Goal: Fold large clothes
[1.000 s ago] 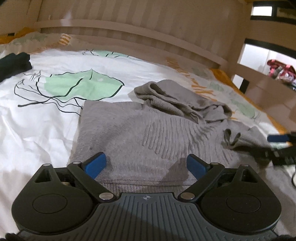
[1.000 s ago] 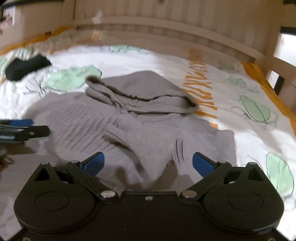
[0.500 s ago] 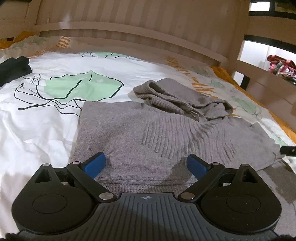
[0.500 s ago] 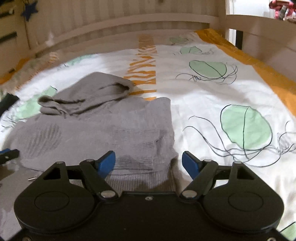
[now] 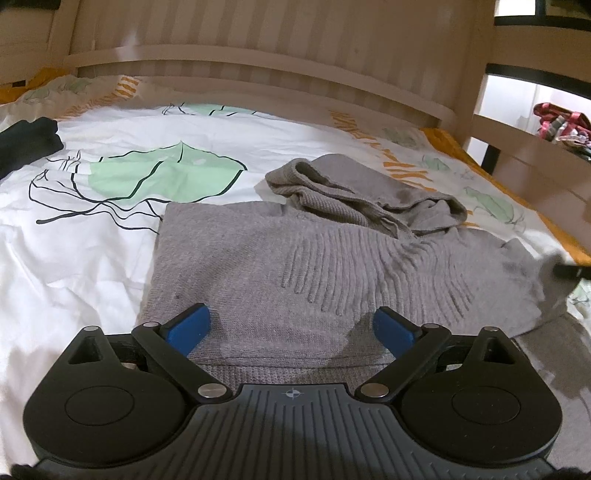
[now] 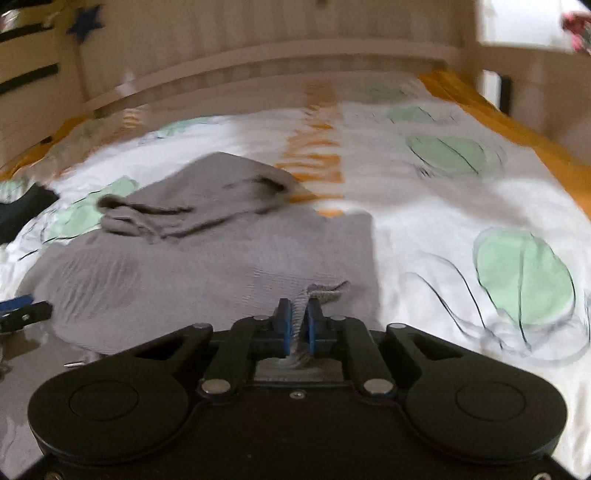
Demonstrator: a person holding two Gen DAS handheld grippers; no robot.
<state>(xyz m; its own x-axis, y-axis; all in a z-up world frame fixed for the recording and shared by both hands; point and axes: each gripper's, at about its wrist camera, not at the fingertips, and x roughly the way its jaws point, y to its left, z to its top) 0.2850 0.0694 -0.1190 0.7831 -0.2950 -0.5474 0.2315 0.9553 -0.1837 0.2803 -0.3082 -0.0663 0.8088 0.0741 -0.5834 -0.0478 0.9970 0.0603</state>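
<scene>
Closing right hand-held gripper (image 6: 298,325) | grey sweater (image 6: 207,266) hem between | lettering unreadable

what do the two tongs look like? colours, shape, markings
Both match: left tongs and right tongs have blue pads on black linkage arms with silver pivot pins, fanning from two round black housings. The left body is dark grey and ribbed with a small crosshair mark; the right body looks plain black. No cables, hands or sleeves show.

Home bedroom, wooden slatted bed frame (image 5: 258,40), leaf-print bedsheet (image 5: 92,229), star decoration (image 6: 85,23) on wall
</scene>
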